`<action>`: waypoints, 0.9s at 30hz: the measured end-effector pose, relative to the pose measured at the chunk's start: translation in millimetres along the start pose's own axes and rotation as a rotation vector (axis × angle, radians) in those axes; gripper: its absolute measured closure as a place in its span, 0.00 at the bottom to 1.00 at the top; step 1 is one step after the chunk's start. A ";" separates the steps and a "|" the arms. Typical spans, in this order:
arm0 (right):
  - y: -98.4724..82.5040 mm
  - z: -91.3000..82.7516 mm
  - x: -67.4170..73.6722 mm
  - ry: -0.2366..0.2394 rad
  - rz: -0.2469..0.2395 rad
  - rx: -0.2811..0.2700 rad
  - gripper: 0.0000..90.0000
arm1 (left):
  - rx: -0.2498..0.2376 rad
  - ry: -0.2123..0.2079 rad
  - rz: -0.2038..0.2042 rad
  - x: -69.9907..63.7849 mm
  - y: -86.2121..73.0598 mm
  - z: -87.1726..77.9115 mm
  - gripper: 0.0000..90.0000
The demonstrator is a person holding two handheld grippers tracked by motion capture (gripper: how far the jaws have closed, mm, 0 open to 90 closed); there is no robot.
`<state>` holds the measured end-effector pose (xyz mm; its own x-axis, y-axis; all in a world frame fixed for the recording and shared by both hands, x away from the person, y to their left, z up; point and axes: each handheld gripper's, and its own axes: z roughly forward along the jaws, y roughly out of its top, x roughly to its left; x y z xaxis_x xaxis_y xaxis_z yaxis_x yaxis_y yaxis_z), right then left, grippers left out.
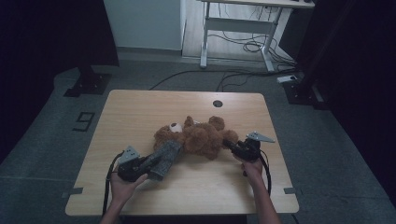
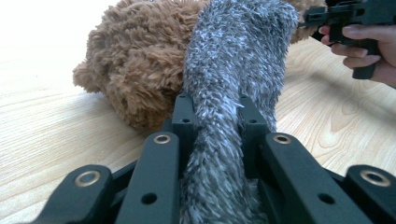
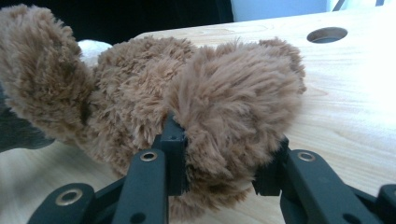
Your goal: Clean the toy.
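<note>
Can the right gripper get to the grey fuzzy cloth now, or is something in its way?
Probably not as things stand. The right gripper is closed on a limb of the brown teddy bear, and the bear's body lies between it and the grey fuzzy cloth, which the left gripper already holds.

Teddy bear (image 1: 198, 136) lying at the centre of the table (image 1: 140, 112) in the high view, sock (image 1: 164, 158) just below and left of it, touching its lower left side. Left gripper (image 1: 154, 169) at lower left of the frame, clamped on the near end of the sock. Right gripper (image 1: 229, 144) to the right of the bear, jaws around its limb. Round hole (image 1: 217, 103) above the bear, near the far edge. Desk frame (image 1: 238, 28) on the floor at upper centre, beyond the table.
</note>
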<state>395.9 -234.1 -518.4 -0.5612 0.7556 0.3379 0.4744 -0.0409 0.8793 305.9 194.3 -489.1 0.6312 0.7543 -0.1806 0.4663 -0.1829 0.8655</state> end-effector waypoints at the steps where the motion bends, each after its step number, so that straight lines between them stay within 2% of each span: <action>1: -0.7 -0.4 0.3 0.003 0.004 0.000 0.71 | 0.002 0.005 0.000 0.2 0.0 0.3 0.82; 5: -7.3 -2.7 1.8 0.026 0.020 -0.016 0.72 | 0.002 0.016 -0.012 0.1 1.1 0.5 0.82; 10: -9.0 -6.8 4.3 0.035 0.009 -0.010 0.72 | -0.008 0.015 0.011 -6.3 11.8 3.0 0.82; 15: -10.0 -13.4 8.1 0.046 -0.015 -0.009 0.72 | -0.045 0.000 0.046 -16.9 40.0 13.1 0.82; 19: -11.7 -13.9 9.8 0.048 -0.013 -0.015 0.72 | -0.051 0.012 0.090 -27.5 68.1 35.3 0.82; 22: -13.1 -13.6 10.3 0.047 -0.013 -0.016 0.72 | 0.011 0.018 0.121 -36.7 77.4 62.1 0.82; 23: -13.2 -13.7 9.9 0.047 -0.014 -0.016 0.72 | 0.011 0.018 0.121 -36.7 77.4 62.1 0.82; 24: -13.3 -14.0 9.3 0.048 -0.016 -0.014 0.72 | 0.056 0.035 0.125 -38.2 74.7 78.9 0.82; 25: -13.3 -14.1 9.0 0.049 -0.016 -0.013 0.72 | 0.073 0.043 0.118 -37.0 71.6 84.5 0.82; 27: -13.6 -14.6 8.3 0.052 -0.020 -0.012 0.72 | 0.076 0.033 0.088 -31.4 64.1 88.3 0.82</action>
<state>374.9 -236.8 -522.6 -0.6051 0.7212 0.3373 0.4548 -0.0346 0.8899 370.6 103.3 -469.2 0.6514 0.7536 -0.0885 0.4560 -0.2956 0.8395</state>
